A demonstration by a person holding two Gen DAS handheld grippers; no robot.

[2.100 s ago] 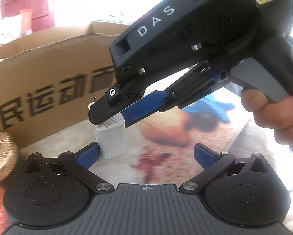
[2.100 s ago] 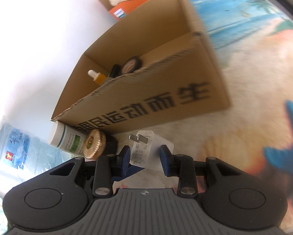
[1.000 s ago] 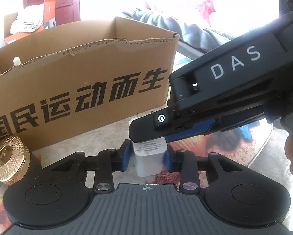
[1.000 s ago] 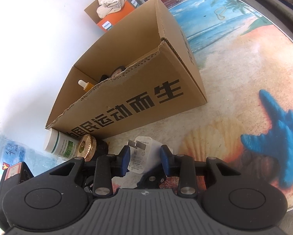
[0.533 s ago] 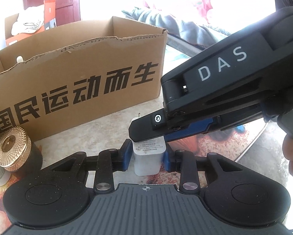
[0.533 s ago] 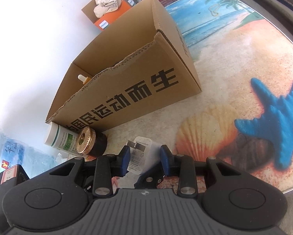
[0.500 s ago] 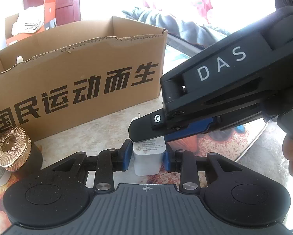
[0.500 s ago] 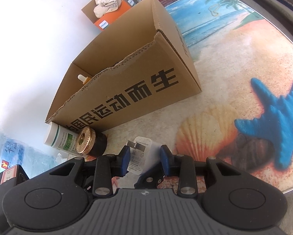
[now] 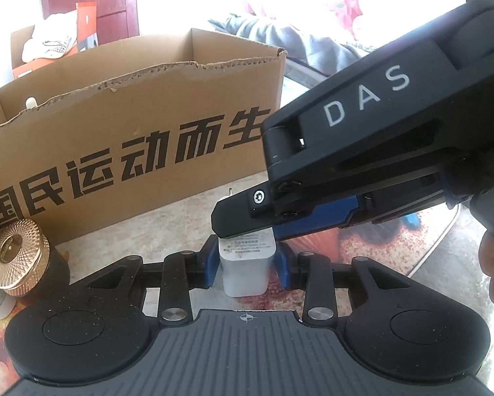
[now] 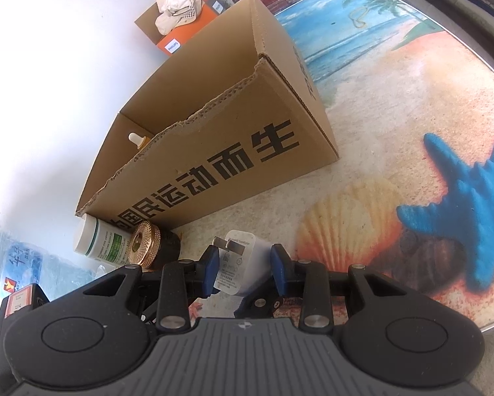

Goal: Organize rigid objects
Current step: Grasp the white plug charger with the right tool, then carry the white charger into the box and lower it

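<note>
White charger (image 9: 244,272), the only one, is pinched by right tool (image 10: 243,265) and left tool (image 9: 246,261), whose jaws just eased wider.

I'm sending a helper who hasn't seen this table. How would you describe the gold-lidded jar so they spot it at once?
Find the big open cardboard box printed with black characters on the beach-print mat. At the left end of its printed front wall stands a short dark jar with a gold knurled lid. A white bottle with a green label lies beside it; only the jar has that shiny, textured gold top.
</note>
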